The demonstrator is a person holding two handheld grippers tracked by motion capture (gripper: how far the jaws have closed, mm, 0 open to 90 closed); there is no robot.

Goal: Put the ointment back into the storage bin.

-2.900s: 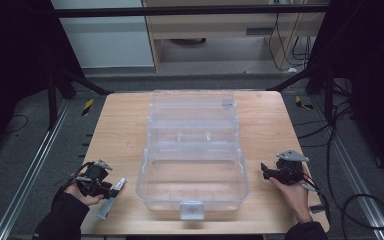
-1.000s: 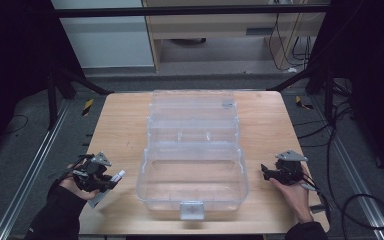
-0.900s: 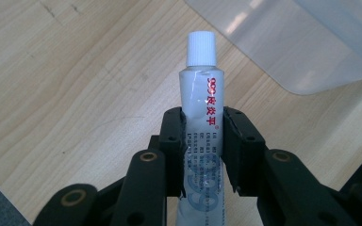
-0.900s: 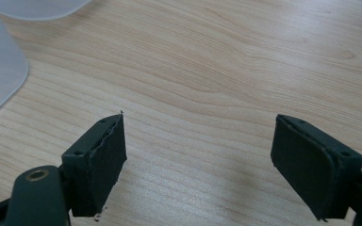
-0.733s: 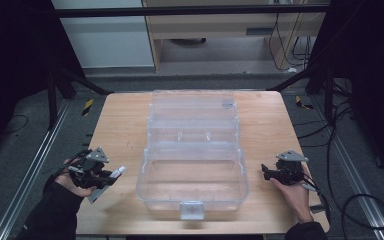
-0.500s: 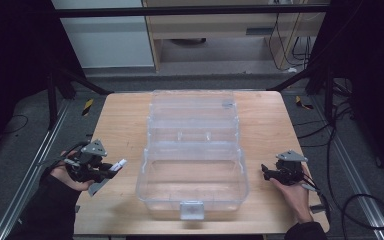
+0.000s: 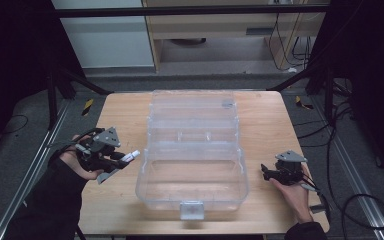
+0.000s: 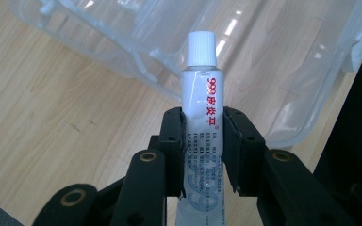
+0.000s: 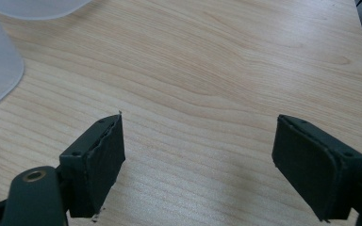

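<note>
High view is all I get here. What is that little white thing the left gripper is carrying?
Observer: A small white tube with a ribbed white cap and red print, clamped in the left gripper.
Operator: Which way does its cap point?
Observer: Toward the clear plastic box, just short of its rim.
Operator: And the right gripper?
Observer: The right gripper is wide open above the bare wooden table.
</note>
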